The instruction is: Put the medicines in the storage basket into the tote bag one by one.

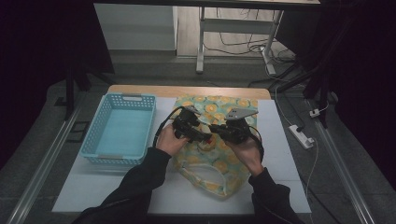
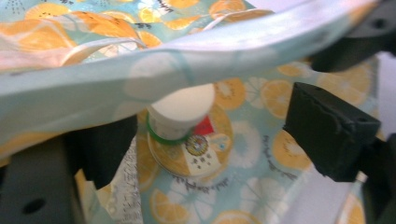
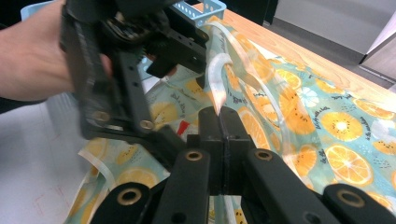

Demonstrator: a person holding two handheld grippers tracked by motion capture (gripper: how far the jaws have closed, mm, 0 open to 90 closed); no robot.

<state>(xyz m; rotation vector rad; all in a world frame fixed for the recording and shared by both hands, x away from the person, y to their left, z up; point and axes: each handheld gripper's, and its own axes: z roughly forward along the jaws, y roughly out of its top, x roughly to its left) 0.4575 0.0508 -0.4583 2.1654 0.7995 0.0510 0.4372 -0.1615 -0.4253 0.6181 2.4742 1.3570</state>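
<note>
Orange-print bag (image 1: 219,163) on white surface (image 1: 93,186), small jar (image 2: 180,121) inside.
Right tongs (image 3: 223,114) pinched on bag's handle (image 3: 218,79); left tongs (image 2: 201,135) spread around jar, untouched. Jar label illegible.

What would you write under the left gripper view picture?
Open left gripper around a white-capped bottle inside the orange-print bag.

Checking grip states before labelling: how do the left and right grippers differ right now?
The left gripper has its jaws apart, around a white-capped bottle without pressing it; the right gripper has its jaws shut on the bag's edge. The left gripper reaches inside the orange-print bag; the right gripper holds the bag's opening up. Both are black, hand-held, meeting over the bag.
</note>
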